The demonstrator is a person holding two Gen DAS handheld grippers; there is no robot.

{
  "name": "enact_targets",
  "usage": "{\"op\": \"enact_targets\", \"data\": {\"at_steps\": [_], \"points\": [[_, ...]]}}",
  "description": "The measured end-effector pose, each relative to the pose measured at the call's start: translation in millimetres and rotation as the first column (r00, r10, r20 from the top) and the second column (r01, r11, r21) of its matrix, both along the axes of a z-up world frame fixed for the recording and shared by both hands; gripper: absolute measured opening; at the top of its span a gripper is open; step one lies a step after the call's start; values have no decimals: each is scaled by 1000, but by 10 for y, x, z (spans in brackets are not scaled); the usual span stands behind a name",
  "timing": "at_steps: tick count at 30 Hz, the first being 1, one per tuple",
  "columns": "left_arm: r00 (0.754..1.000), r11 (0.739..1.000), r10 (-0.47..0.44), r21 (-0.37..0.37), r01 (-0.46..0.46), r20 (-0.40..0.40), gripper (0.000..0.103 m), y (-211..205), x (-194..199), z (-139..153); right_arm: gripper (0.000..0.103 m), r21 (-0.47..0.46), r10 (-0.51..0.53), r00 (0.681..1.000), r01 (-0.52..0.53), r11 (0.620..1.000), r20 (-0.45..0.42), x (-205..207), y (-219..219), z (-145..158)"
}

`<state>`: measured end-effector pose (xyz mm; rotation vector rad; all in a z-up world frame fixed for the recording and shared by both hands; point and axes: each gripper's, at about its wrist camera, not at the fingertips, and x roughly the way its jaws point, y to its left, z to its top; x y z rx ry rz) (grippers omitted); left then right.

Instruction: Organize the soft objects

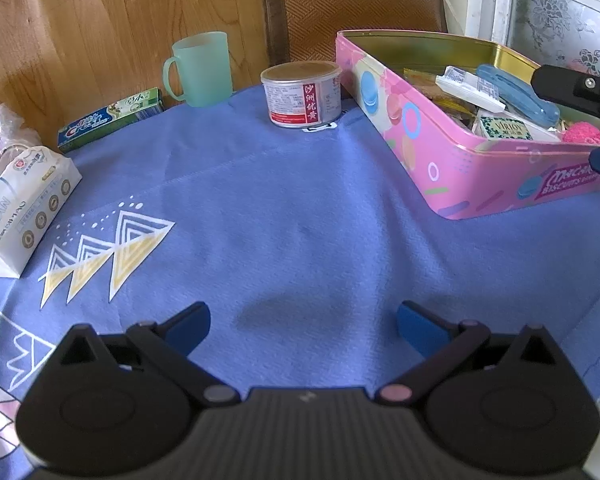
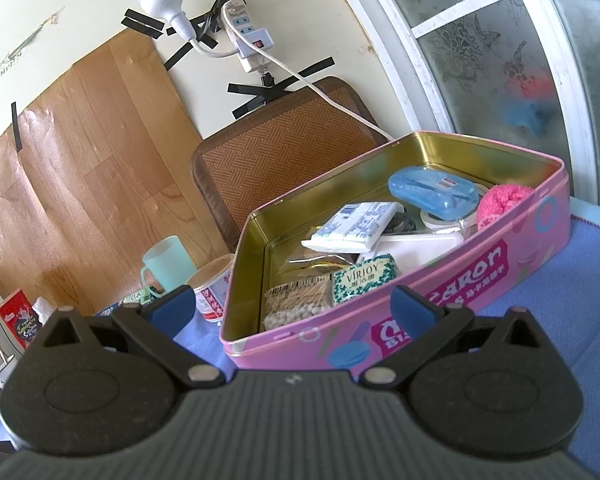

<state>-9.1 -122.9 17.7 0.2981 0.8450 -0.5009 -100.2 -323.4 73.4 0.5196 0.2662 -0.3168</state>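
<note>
A pink biscuit tin (image 1: 452, 160) stands open at the right of the blue cloth; it also shows in the right wrist view (image 2: 440, 296). Inside lie a pink fluffy ball (image 2: 500, 198), a green Virjoy tissue pack (image 2: 362, 276), a white-blue tissue pack (image 2: 356, 226), a blue plastic case (image 2: 432, 192) and a bag of cotton swabs (image 2: 296, 300). A large white tissue pack (image 1: 24, 208) lies at the cloth's left edge. My left gripper (image 1: 302, 326) is open and empty over bare cloth. My right gripper (image 2: 292, 308) is open and empty, just in front of the tin's near wall.
A green mug (image 1: 200, 68), a round white tub (image 1: 302, 94) and a toothpaste box (image 1: 110, 122) stand along the far edge of the cloth. A woven chair back (image 1: 356, 4) is behind the table. A wrapped item (image 1: 6, 136) lies at the far left.
</note>
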Motion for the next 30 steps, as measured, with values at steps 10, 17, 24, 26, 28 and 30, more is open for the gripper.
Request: {"op": "enact_targets", "data": {"at_steps": [10, 17, 24, 26, 28, 30], "points": [[1000, 1000, -2, 4, 2, -5, 103, 2, -9, -4, 103, 0, -1, 1000, 1, 1000, 0, -2, 9, 2], [1000, 1000, -3, 4, 3, -4, 103, 6, -7, -4, 103, 1, -1, 1000, 1, 1000, 0, -5, 13, 4], [1000, 1000, -3, 6, 3, -5, 103, -3, -19, -9, 103, 2, 1, 1000, -1, 1000, -1, -8, 13, -1], [1000, 1000, -3, 5, 3, -6, 103, -3, -22, -11, 103, 1, 1, 1000, -1, 1000, 0, -8, 15, -2], [1000, 1000, -3, 5, 3, -6, 103, -4, -20, -10, 103, 1, 2, 1000, -2, 1000, -1, -8, 14, -5], [1000, 1000, -4, 5, 4, -7, 103, -5, -24, -9, 103, 2, 2, 1000, -2, 1000, -1, -10, 14, -8]]}}
